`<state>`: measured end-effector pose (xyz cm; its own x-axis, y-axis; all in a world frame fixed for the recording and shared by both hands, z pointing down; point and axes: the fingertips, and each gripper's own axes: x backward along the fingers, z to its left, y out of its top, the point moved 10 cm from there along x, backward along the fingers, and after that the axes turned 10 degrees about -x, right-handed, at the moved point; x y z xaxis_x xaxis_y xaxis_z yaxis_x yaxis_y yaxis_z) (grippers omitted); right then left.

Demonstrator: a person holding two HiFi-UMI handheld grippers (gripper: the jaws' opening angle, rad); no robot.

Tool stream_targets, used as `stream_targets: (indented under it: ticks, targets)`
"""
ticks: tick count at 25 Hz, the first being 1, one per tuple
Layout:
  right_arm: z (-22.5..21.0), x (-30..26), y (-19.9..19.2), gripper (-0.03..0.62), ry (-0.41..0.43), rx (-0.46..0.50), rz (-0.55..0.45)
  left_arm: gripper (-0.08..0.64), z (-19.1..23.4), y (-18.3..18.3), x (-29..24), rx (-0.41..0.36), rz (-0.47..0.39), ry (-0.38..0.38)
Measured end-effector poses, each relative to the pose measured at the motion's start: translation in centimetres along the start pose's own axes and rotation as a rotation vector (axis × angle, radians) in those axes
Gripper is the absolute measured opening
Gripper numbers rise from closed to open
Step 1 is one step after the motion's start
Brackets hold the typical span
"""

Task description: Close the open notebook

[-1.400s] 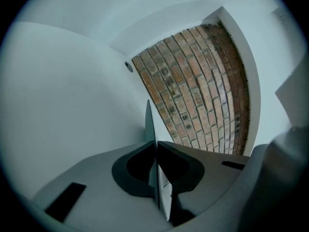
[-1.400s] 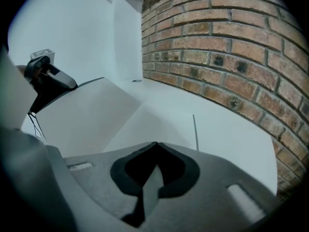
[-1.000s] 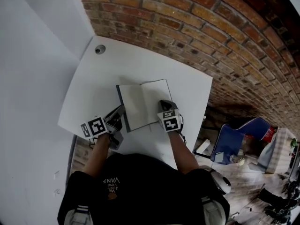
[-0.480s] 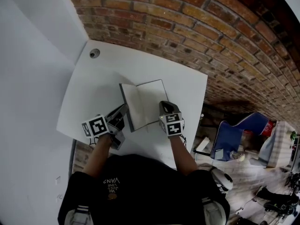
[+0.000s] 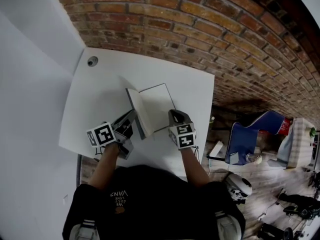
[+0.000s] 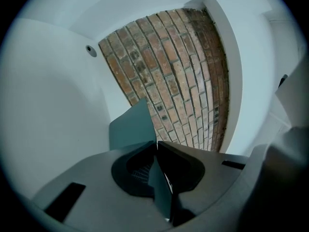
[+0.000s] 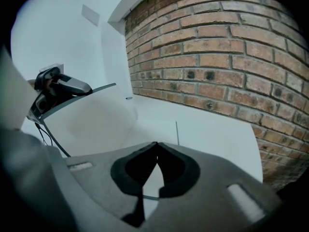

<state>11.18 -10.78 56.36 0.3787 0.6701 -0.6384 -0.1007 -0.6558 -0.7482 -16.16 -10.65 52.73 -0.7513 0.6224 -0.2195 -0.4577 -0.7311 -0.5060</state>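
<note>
The notebook (image 5: 154,108) lies open on the white table (image 5: 100,91), blank pages up. Its dark left cover (image 6: 131,125) is raised off the table and stands tilted. My left gripper (image 5: 131,119) is shut on that cover's near edge; in the left gripper view the teal cover runs between the closed jaws (image 6: 156,148). My right gripper (image 5: 174,116) is at the notebook's near right corner, shut on the white right-hand side (image 7: 155,146). From the right gripper view the lifted left half curves up, with the left gripper (image 7: 57,88) behind it.
A round cable hole (image 5: 92,61) sits in the table's far left corner. A brick wall (image 5: 210,19) runs along the far edge and a white wall (image 5: 30,84) along the left. A blue chair (image 5: 250,139) and clutter stand on the floor to the right.
The left cover has tipped further up from the table. Both grippers have risen a little with the notebook's edges still in them.
</note>
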Motion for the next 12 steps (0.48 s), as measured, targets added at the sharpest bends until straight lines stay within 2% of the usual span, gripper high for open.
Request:
stream_targets:
  ticks: [12]
  targets:
    - [-1.5, 3.3, -0.9, -0.002, -0.075, -0.051, -0.034, 0.04, -1.1, 0.2, -2.4, -0.022, 0.042, -0.049]
